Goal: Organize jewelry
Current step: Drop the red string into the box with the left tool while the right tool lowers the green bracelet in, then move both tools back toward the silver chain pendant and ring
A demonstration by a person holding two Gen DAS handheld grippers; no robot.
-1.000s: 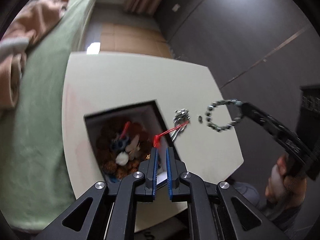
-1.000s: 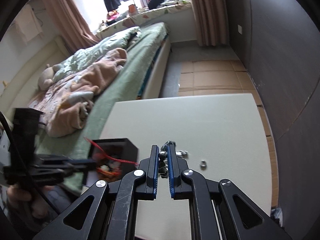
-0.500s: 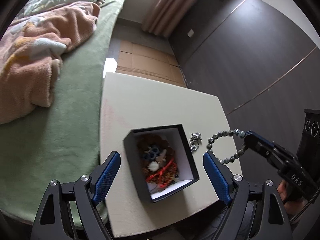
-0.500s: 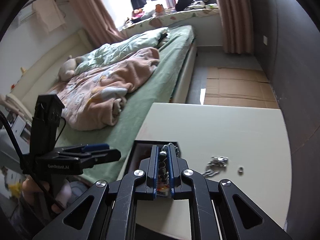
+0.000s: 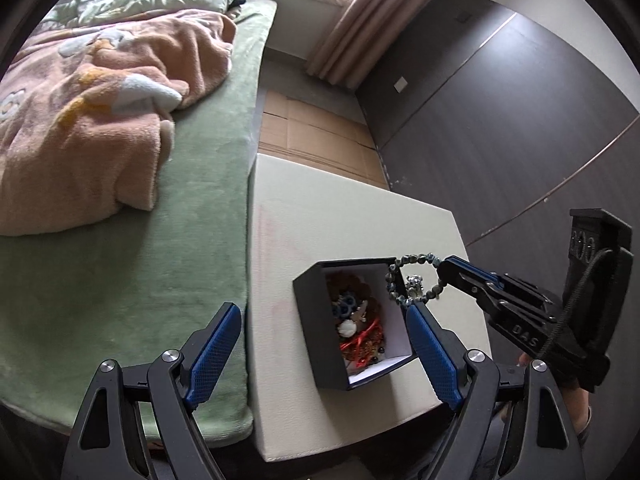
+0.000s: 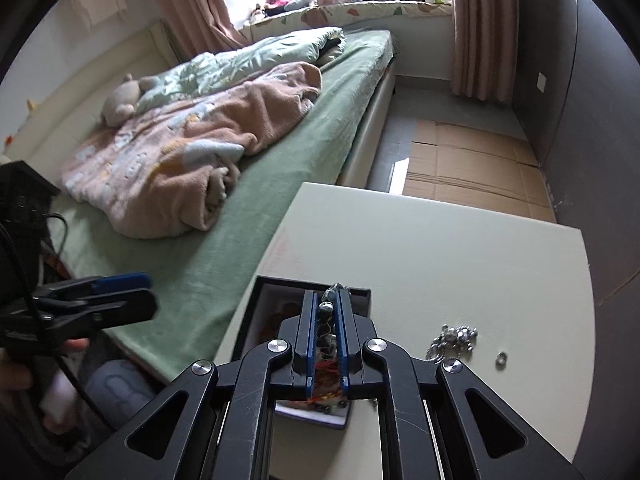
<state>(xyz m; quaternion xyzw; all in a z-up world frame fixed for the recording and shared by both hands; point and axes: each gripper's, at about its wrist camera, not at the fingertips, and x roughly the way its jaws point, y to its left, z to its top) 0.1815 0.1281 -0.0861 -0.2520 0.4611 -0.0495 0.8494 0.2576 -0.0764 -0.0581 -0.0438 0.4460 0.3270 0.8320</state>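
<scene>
A black jewelry box with a white lining sits on the cream table, holding several pieces, among them red cord and blue beads. My right gripper is shut on a dark bead bracelet and holds it over the box's right rim; the box also shows in the right wrist view. My left gripper is open and empty, raised above the box's near end. A silver chain and a small ring lie on the table right of the box.
A bed with a green sheet and a pink blanket runs along the table's left side. A dark wall stands to the right. Cardboard covers the floor beyond the table.
My left gripper let go of the red cord into the box, opened wide and pulled back. My right gripper carried the bead bracelet left, from beside the box to over it.
</scene>
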